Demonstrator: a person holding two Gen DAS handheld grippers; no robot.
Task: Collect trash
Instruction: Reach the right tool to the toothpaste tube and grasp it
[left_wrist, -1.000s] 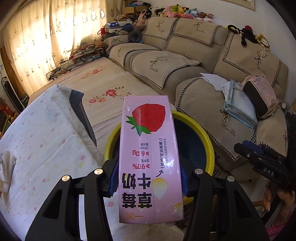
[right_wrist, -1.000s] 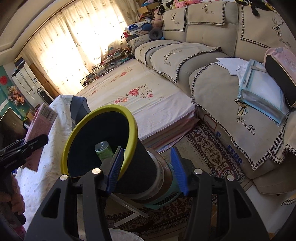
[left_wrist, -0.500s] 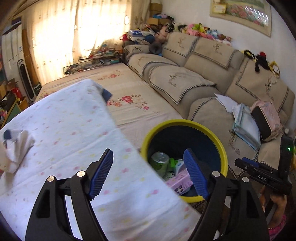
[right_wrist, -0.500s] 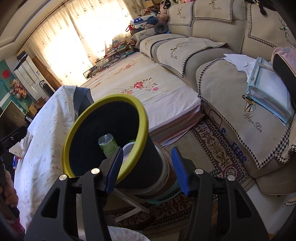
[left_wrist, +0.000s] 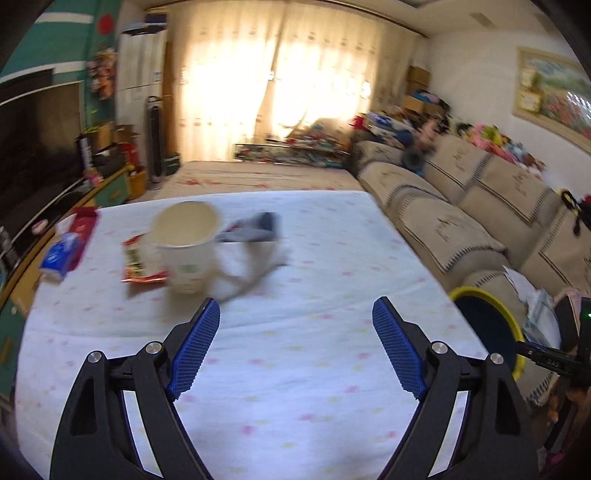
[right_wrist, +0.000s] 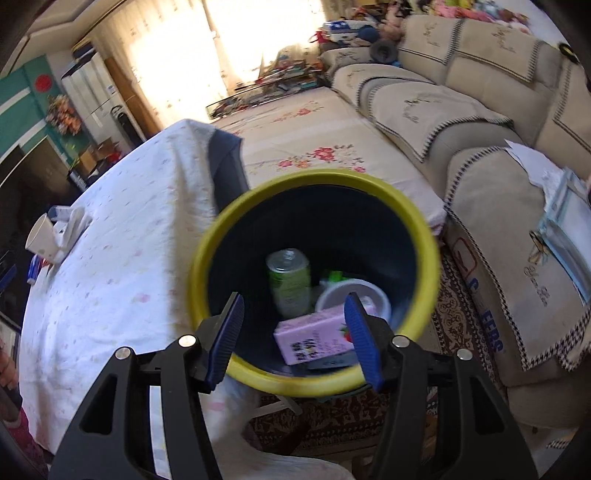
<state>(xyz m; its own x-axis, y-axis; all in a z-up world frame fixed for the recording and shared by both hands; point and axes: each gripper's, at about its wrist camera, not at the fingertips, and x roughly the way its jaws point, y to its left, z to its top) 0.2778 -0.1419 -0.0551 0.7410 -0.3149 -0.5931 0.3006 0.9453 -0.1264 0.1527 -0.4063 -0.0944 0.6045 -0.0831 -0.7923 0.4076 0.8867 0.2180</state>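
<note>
My left gripper (left_wrist: 295, 314) is open and empty above the white flowered tablecloth (left_wrist: 295, 369). Ahead of it stand a white paper cup (left_wrist: 186, 247), a red wrapper (left_wrist: 138, 260) and a crumpled white-and-blue cloth (left_wrist: 251, 240). The yellow-rimmed dark bin (left_wrist: 487, 328) sits at the table's right edge. My right gripper (right_wrist: 293, 306) is open and empty, hovering over the bin's rim (right_wrist: 221, 229). Inside the bin lie the pink strawberry milk carton (right_wrist: 314, 338), a green can (right_wrist: 290, 282) and a white bowl (right_wrist: 352, 299).
A blue tissue pack (left_wrist: 59, 258) and a red box (left_wrist: 83, 221) lie at the table's left. A beige sofa (left_wrist: 461, 206) runs along the right, with papers and a folder (right_wrist: 565, 221) on it. A patterned rug (right_wrist: 465, 295) lies under the bin.
My left gripper let the pink milk carton go into the bin, opened, and swung left over the table toward the cup. My right gripper rose to look down into the bin.
</note>
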